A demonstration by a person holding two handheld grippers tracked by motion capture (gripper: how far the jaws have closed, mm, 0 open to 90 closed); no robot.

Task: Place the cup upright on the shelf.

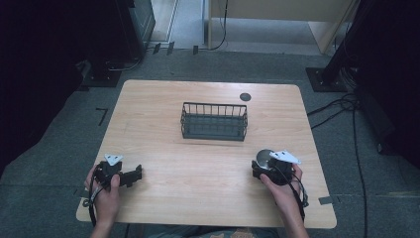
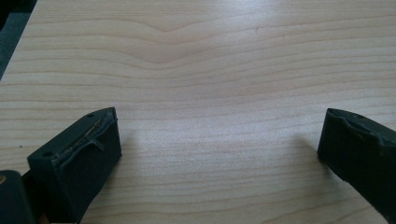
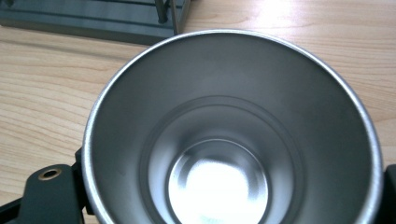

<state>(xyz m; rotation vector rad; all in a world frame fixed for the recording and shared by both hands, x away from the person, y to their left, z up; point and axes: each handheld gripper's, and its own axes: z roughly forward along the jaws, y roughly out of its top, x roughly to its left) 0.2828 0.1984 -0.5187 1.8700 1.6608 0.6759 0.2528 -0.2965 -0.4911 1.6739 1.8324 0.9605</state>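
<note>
The right tool (image 1: 265, 166) grips the steel cup (image 3: 233, 135) near the worktop's (image 1: 208, 163) right edge; the left tool (image 1: 130, 174) rests released. Next, probably lift it into the wire basket (image 1: 214, 121).

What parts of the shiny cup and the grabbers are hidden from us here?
- Metal cup: its outside wall and foot, right gripper view, hidden by its own rim and cut by the bottom edge.
- Right gripper: its jaw tips, high view, under the grey plate and cup.
- Left gripper: its right jaw, left gripper view, cut by the frame edge.
</note>
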